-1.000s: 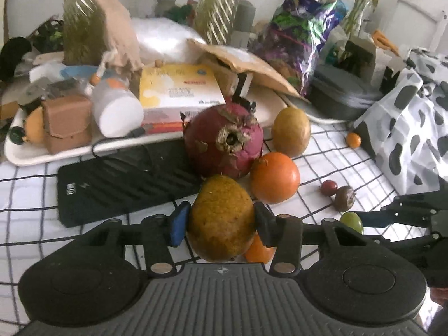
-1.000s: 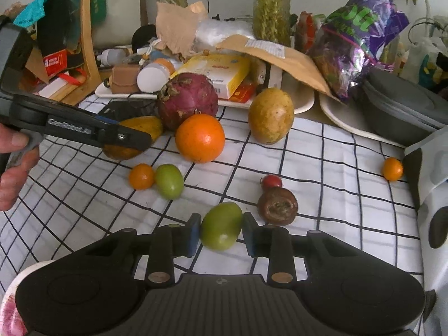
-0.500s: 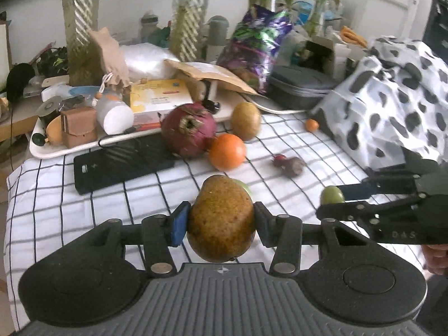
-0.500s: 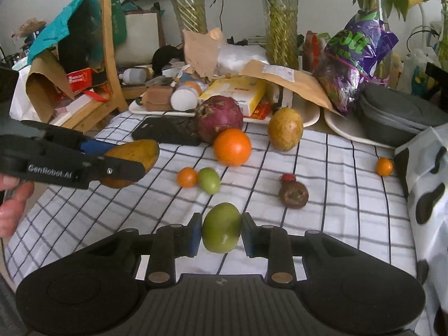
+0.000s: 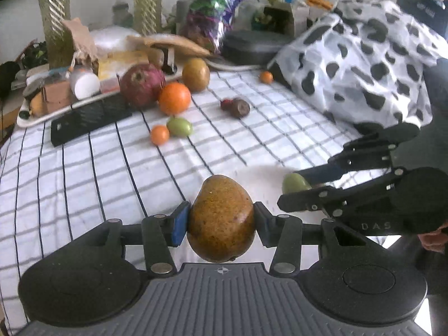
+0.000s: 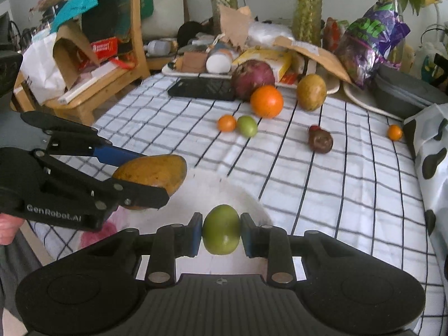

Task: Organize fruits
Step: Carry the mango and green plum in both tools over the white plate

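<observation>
Now, in the left wrist view, the left gripper (image 5: 221,221) has its two fingers clamped on one mango (image 5: 221,219), held clear above the checked cloth (image 5: 84,173) of the bench. At 3 o'clock from it, the right gripper (image 5: 296,189) reaches in with one green fruit (image 5: 294,182) between its fingers, over a white bowl (image 5: 260,176) whose rim is only partly seen. Farther off, toward 12 o'clock, loose fruits lie on the cloth: one large orange (image 5: 174,98), one dragon fruit (image 5: 142,84) touching it at 10 o'clock, one yellow-brown round fruit (image 5: 196,74), one small green fruit (image 5: 179,126) just beside one small orange fruit (image 5: 160,135), one dark brown fruit (image 5: 240,108) touching one small red one (image 5: 225,104), and one more small orange fruit (image 5: 266,77) near the spotted cloth (image 5: 364,56).

In the right wrist view, the right gripper (image 6: 221,231) has its fingers shut on the one green fruit (image 6: 221,229), above the white bowl (image 6: 246,196). At 9 o'clock the left gripper (image 6: 145,180) holds the mango (image 6: 152,170) over the bowl's left edge. Toward 12 o'clock lie the same eight loose fruits: large orange (image 6: 266,101), dragon fruit (image 6: 253,77), yellow-brown round fruit (image 6: 311,92), small green fruit (image 6: 247,126), two small orange fruits (image 6: 226,123) (image 6: 394,132), dark brown fruit (image 6: 321,140) and the small red one, mostly hidden behind it.
</observation>
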Motion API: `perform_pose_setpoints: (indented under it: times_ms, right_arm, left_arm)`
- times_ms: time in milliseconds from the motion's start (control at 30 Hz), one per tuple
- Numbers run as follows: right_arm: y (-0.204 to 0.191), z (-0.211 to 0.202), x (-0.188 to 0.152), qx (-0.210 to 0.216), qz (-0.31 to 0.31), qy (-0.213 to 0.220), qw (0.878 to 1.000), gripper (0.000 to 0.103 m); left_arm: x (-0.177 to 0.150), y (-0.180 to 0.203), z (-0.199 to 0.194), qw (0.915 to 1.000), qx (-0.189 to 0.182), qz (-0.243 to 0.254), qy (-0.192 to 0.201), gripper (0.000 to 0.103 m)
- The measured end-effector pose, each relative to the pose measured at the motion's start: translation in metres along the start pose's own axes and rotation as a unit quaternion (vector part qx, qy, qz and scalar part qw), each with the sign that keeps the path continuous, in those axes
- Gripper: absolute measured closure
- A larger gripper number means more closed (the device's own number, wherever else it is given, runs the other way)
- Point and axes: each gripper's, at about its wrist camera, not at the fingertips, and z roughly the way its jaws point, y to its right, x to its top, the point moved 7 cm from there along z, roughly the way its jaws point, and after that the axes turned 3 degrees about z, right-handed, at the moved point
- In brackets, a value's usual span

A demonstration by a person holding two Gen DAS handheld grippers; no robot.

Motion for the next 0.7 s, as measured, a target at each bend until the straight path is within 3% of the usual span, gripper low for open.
perform_pose_setpoints:
  times_ms: [233,300,433,500,533,700]
  right_arm:
    - [0.001,0.007,-0.012,-0.015,-0.017,-0.014,1.000,0.070]
    - [0.000,0.005,-0.013,-0.017,-0.018,-0.010,1.000,0.053]
    - [-0.001,-0.002,-0.012,-0.021,-0.015,0.002,1.000,0.048]
    - [0.002,-0.008,-0.012,-0.026,-0.007,0.011,1.000,0.032]
    - [0.003,-0.012,-0.012,-0.029,-0.004,0.016,0.999,0.028]
    - [0.010,-0.029,-0.016,-0.054,0.023,0.031,0.998,0.008]
  left_arm:
    - [-0.018,0.003,0.013,0.9991,0.016,-0.004,-0.038,0.055]
    - [-0.020,0.004,0.014,0.9989,0.017,-0.005,-0.042,0.055]
    - [-0.024,0.007,0.012,0.9985,0.025,-0.008,-0.049,0.053]
    - [-0.024,0.008,0.006,0.9986,0.036,-0.005,-0.039,0.047]
    - [-0.024,0.008,0.001,0.9987,0.041,-0.006,-0.031,0.039]
    - [-0.023,0.006,-0.020,0.9983,0.047,-0.035,0.000,0.033]
